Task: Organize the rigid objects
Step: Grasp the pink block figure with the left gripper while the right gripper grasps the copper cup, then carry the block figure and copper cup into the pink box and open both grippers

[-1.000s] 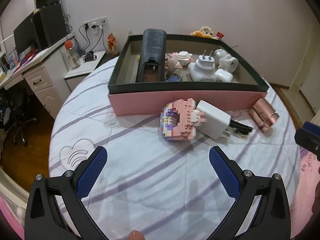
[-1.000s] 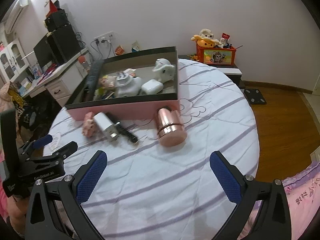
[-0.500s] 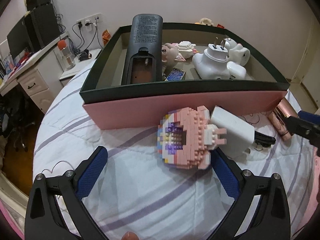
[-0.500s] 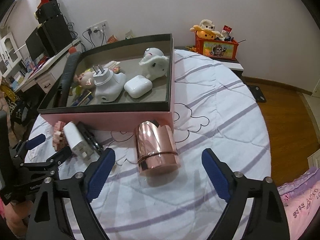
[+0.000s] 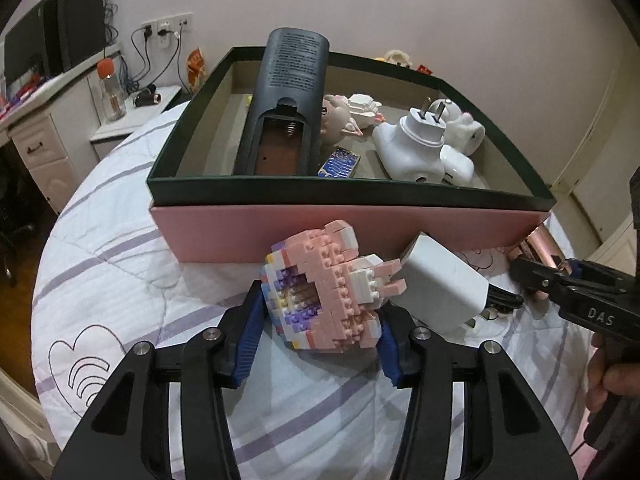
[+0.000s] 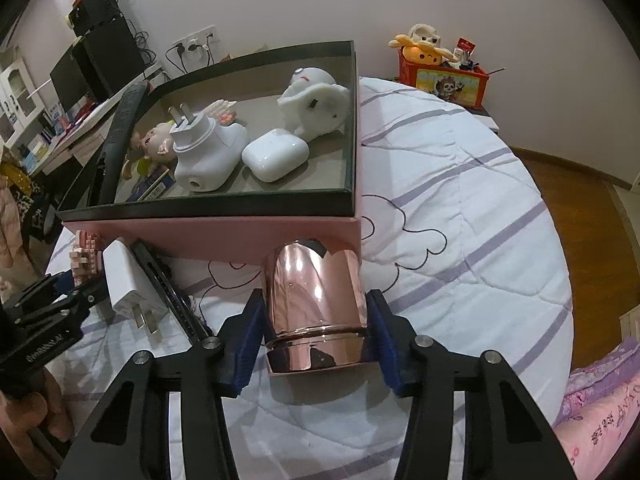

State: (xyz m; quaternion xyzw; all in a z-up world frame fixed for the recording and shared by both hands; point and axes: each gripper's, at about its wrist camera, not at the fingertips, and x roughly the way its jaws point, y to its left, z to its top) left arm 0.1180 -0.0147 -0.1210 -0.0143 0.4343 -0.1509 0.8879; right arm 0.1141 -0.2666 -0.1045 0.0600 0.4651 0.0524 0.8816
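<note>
My left gripper (image 5: 320, 332) is shut on a pink brick-built toy (image 5: 324, 292) lying on the bed cover in front of the pink box (image 5: 360, 232). My right gripper (image 6: 316, 332) is shut on a rose-gold metal cup (image 6: 316, 304) lying on its side by the box's front right corner (image 6: 356, 236). A white charger block (image 5: 440, 284) touches the toy's right side, over a black flat item (image 6: 168, 284). The box holds a black remote (image 5: 288, 100), a white plug adapter (image 6: 204, 152), a white earbud case (image 6: 276, 154) and small figurines.
The box stands on a round bed with a white, purple-striped cover (image 6: 460, 208). A desk with monitors (image 5: 48, 52) and a bottle (image 5: 110, 92) is at the left. An orange toy crate (image 6: 444, 76) stands behind the bed. Wooden floor (image 6: 580, 216) lies to the right.
Both grippers moved forward and closed: the left one on the brick toy, the right one on the rose-gold cup. Both were open one second ago.
</note>
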